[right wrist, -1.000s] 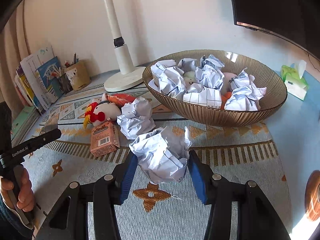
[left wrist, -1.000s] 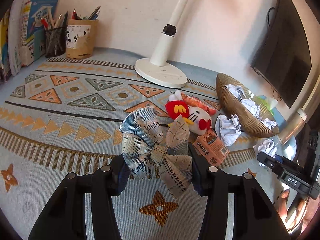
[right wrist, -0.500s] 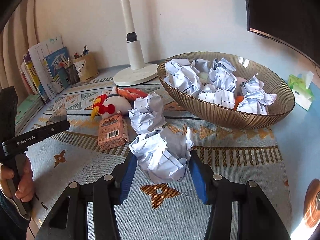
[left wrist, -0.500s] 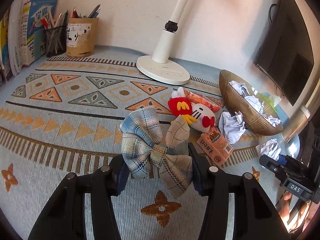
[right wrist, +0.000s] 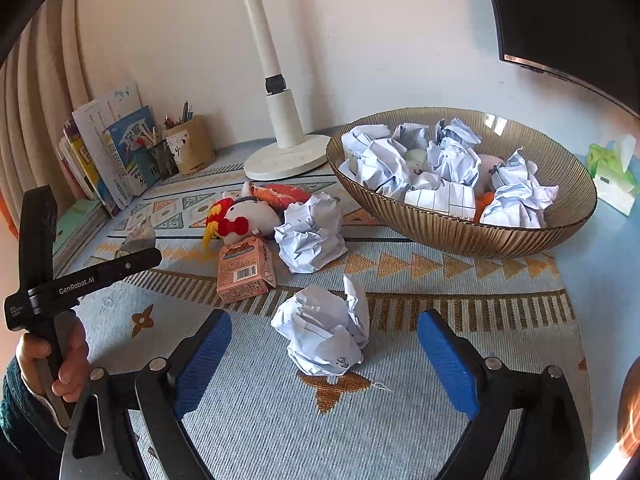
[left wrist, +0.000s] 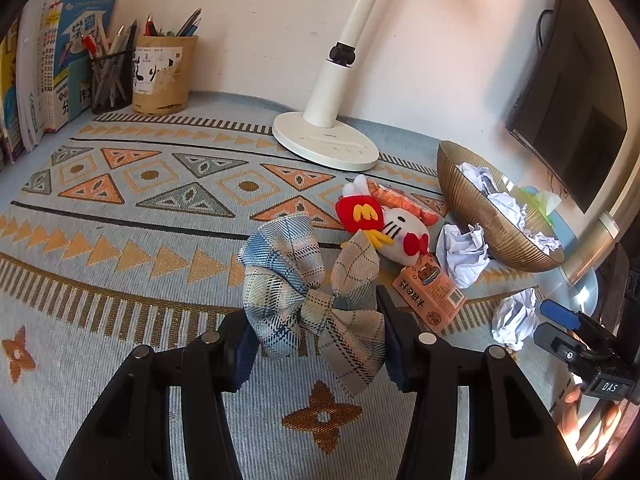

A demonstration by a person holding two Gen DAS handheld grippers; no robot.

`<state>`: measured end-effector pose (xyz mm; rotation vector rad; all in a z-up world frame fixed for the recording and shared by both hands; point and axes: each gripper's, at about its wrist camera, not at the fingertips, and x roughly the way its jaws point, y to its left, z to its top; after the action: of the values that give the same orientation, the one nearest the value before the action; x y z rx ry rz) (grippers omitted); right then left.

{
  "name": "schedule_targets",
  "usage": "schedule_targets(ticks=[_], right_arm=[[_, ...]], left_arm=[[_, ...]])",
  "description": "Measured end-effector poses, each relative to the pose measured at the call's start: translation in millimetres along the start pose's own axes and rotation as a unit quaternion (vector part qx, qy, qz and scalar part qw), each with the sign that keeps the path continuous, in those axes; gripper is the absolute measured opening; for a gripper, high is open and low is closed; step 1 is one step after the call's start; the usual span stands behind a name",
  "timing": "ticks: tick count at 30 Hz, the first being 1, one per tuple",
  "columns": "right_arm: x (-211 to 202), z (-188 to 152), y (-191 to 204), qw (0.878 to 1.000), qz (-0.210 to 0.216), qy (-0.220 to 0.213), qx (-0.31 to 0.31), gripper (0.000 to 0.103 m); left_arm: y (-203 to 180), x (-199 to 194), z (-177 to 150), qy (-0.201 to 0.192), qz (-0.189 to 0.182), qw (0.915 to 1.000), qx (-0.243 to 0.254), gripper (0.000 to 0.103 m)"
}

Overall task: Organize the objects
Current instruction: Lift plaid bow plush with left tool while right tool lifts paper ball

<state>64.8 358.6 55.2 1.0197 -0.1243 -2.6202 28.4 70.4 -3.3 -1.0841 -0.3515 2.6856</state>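
Here left hand-held gripper (left wrist: 316, 334), marked "GenRobot.AI", pinches plaid bow (left wrist: 310, 292); right hand-held gripper (right wrist: 324, 354) spread

The bow (left wrist: 312, 300) was blue-and-beige plaid, the mat (left wrist: 160, 200) pale blue with orange triangles, the bowl (right wrist: 460, 228) ribbed gold, the crumpled paper (right wrist: 324, 336) white, the pads (right wrist: 448, 364) blue.

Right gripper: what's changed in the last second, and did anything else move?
The right gripper has just opened its jaws and let go of the paper ball, which now lies on the mat between the pads, touching neither. The left gripper still clamps the plaid bow; the bowl and the other clutter are unchanged.
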Motion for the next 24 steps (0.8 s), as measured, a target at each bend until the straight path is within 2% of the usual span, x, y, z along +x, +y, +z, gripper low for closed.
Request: schedule_targets(ticks=[5,9,10,12,15,18,24], right_arm=[[13,1,-1,0.999,-0.003,0.032,0.007,0.099],[25,1,9,0.997,-0.050,0.052,-0.015,0.097],[28,0,12,0.996,-0.061,0.056,-0.022,0.094],[35,-2,16,0.995,-0.056,0.073,-0.037,0.068],[37,-3,22,0.994,-0.050,0.075,-0.054,0.053],[31,-5,26,0.994,-0.063,0.057,-0.067,0.052],[23,-7,34,0.994,-0.058,0.037,-0.090,0.052]], left_arm=[[0,-2,0,-0.005,-0.005,1.0000,-0.004,0.050],[1,-3,1,-0.008,-0.012,0.9999,-0.004,0.050],[1,-3,1,-0.009,-0.013,0.9999,-0.004,0.050],[0,-4,1,-0.010,-0.013,0.9999,-0.003,0.050],[0,-4,2,-0.011,-0.014,0.9998,-0.002,0.050],[0,-4,2,-0.009,-0.012,0.9999,-0.003,0.050],[0,-2,1,-0.006,-0.004,1.0000,-0.004,0.050]])
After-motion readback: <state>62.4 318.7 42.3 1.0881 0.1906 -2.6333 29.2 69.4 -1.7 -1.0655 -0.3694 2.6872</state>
